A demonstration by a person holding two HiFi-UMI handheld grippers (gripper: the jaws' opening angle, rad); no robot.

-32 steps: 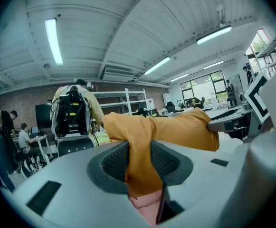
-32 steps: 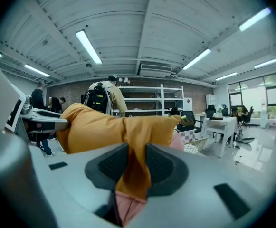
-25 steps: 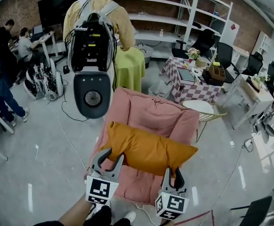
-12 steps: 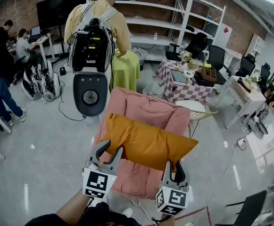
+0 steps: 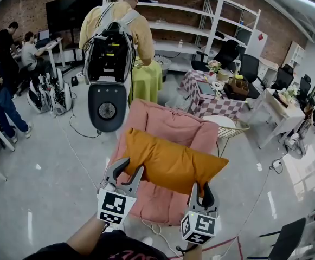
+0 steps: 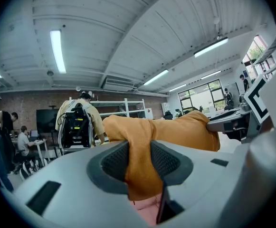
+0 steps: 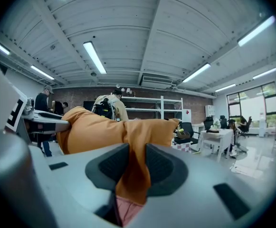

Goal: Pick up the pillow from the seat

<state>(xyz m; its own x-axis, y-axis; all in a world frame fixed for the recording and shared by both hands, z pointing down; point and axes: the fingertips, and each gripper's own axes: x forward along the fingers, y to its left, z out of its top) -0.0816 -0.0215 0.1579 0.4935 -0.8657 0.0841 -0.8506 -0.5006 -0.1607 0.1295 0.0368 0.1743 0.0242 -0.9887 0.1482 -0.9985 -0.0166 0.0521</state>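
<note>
An orange pillow (image 5: pixel 171 164) hangs above the pink cushioned seat (image 5: pixel 165 126), held up by its near edge. My left gripper (image 5: pixel 126 172) is shut on the pillow's near left corner. My right gripper (image 5: pixel 199 195) is shut on the near right part of that edge. In the left gripper view a fold of the orange pillow (image 6: pixel 140 163) is pinched between the dark pads (image 6: pixel 115 159). The right gripper view shows the orange pillow (image 7: pixel 134 167) squeezed between its pads (image 7: pixel 159 164) too, with pink seat fabric below.
A person with a black backpack rig (image 5: pixel 113 42) stands behind the seat beside a green-covered table (image 5: pixel 146 80). A checkered table (image 5: pixel 211 96) and a wire-frame white table (image 5: pixel 230 126) stand at the right. More people sit at desks (image 5: pixel 30 50) on the left. Cables lie on the floor.
The pillow has risen a little off the seat, with both grippers still clamped on its near edge. The view has shifted slightly.
</note>
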